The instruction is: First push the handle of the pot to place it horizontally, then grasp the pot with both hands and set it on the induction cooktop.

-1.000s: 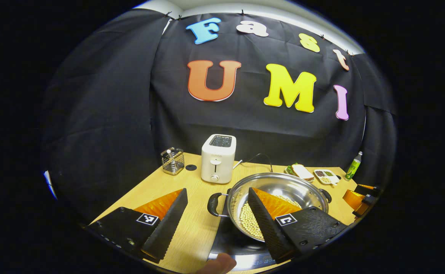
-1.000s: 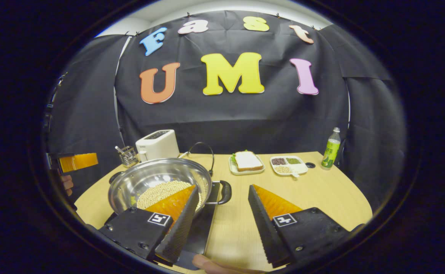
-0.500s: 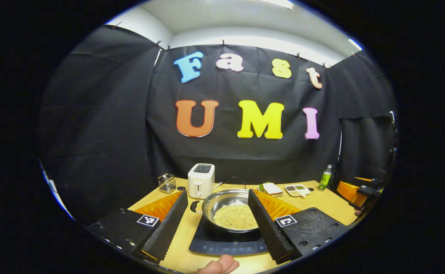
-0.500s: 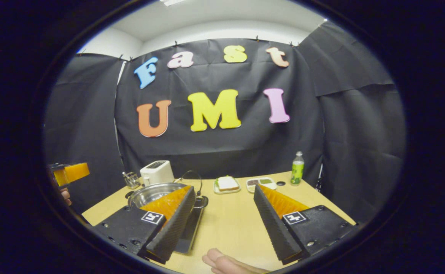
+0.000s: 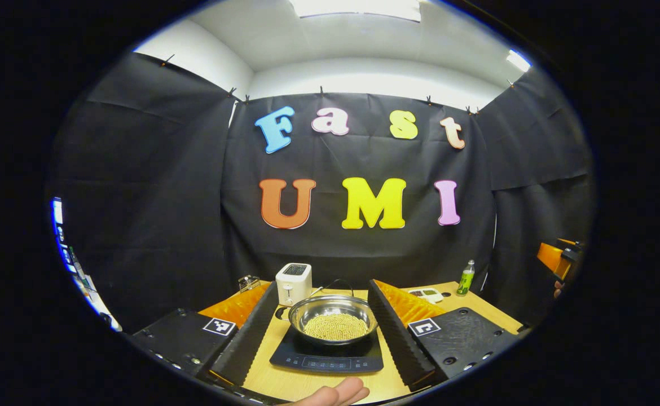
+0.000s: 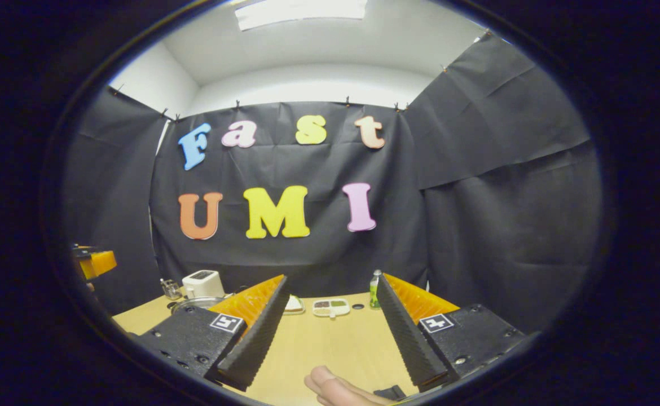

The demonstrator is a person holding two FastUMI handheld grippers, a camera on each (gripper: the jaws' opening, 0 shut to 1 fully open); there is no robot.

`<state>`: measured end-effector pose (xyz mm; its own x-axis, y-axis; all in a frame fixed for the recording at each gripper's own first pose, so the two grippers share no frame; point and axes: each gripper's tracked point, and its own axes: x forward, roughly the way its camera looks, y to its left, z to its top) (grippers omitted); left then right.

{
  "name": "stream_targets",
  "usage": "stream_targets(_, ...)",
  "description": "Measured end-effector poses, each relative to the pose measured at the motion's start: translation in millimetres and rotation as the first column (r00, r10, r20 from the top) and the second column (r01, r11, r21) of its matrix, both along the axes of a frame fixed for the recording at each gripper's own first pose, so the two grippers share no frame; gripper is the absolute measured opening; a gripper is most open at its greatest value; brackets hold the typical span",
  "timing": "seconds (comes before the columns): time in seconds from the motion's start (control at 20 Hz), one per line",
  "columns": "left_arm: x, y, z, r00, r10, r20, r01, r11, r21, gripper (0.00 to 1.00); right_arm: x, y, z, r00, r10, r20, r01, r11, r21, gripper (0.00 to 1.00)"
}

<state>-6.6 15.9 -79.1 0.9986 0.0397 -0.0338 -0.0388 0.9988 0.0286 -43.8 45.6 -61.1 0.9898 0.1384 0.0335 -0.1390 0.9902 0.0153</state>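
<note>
A steel pot (image 5: 333, 322) holding pale beans sits on the black induction cooktop (image 5: 325, 357), its left handle (image 5: 281, 310) pointing sideways. My left gripper (image 5: 323, 283) is open and held back from the pot, with the pot seen far off between its fingers and nothing touching them. In the right gripper view, the right gripper (image 6: 333, 278) is open and empty above the table, and the pot's rim (image 6: 192, 305) peeks out behind its left finger. Each gripper appears at the edge of the other's view: the right gripper (image 5: 558, 259) and the left gripper (image 6: 96, 262).
A white toaster (image 5: 293, 283) and a wire holder (image 5: 247, 282) stand behind the pot on the wooden table (image 6: 330, 344). A green bottle (image 6: 374, 288), a divided dish (image 6: 333, 307) and a sandwich plate (image 6: 294, 304) sit at the back. A thumb (image 6: 335, 389) shows at the bottom edge.
Both grippers have pulled back and up, away from the pot, staying open. The pot rests unmoved on the cooktop and looks much smaller now.
</note>
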Motion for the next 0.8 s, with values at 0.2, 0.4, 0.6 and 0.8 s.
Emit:
stream_targets(0.2,-30.2,-40.8,-0.2,0.995,-0.100,0.024,0.100,0.995,0.014,0.95,-40.3,-49.4,8.6,0.998,-0.034,0.050,0.035,0.999,-0.027,0.98)
stream_targets(0.4,-47.7,-53.3,5.5,0.990,-0.128,0.053,0.127,0.992,0.015,0.96,-69.7,-97.5,0.5,0.993,-0.104,0.060,0.106,0.994,-0.032,0.97)
stream_targets(0.6,-48.8,-62.4,-1.3,0.990,-0.137,0.043,0.136,0.990,0.034,0.96,-77.4,-104.3,2.4,0.994,-0.085,0.071,0.086,0.996,-0.018,0.96)
stream_targets(0.8,-47.5,-60.1,-3.1,0.990,-0.134,0.033,0.134,0.991,0.004,0.96,-76.8,-93.8,-3.8,0.997,-0.047,0.065,0.048,0.999,-0.022,0.96)
